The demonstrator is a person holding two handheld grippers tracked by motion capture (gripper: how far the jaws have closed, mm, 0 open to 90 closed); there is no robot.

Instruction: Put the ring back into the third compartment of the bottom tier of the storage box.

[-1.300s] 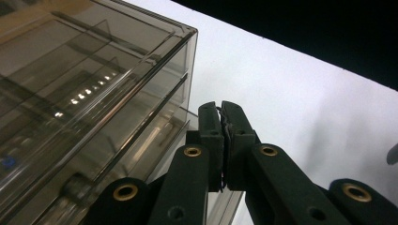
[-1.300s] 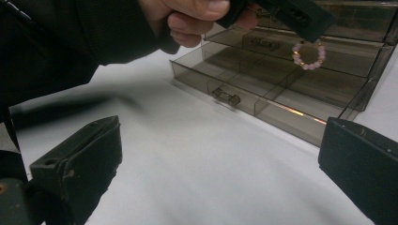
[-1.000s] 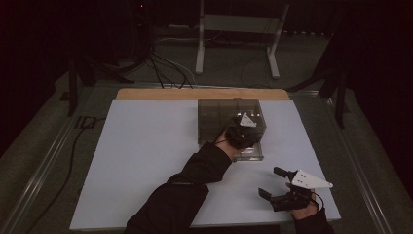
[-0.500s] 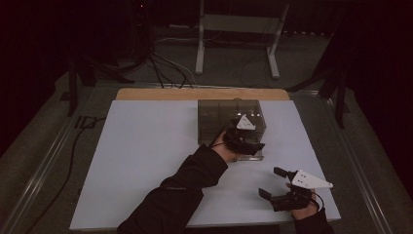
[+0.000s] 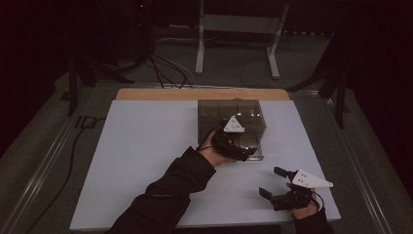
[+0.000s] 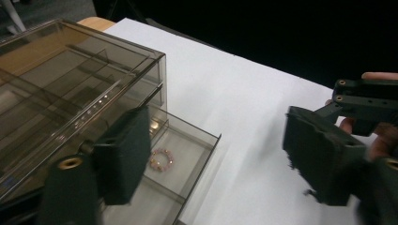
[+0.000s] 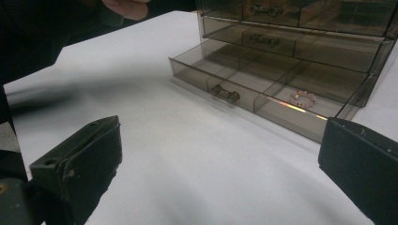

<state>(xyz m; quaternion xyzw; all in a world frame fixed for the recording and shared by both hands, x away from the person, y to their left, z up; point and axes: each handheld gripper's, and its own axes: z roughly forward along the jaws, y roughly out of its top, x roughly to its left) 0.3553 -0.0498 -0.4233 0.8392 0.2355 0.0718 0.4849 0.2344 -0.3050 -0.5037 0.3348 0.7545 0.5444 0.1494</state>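
Basically my left gripper (image 5: 242, 152) had just been opening, nothing between its jaws, above the pulled-out bottom drawer (image 7: 263, 89) where the bead bracelet (image 6: 160, 159) lay; right gripper (image 5: 278, 191) idled, jaws apart, on the table (image 5: 146, 146)

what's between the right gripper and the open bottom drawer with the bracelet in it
Nothing visible. In the right gripper view, bare white table runs from the open right gripper to the pulled-out drawer, where the bracelet lies uncovered. The left gripper hangs above the drawer, beside the cabinet, not in that path.
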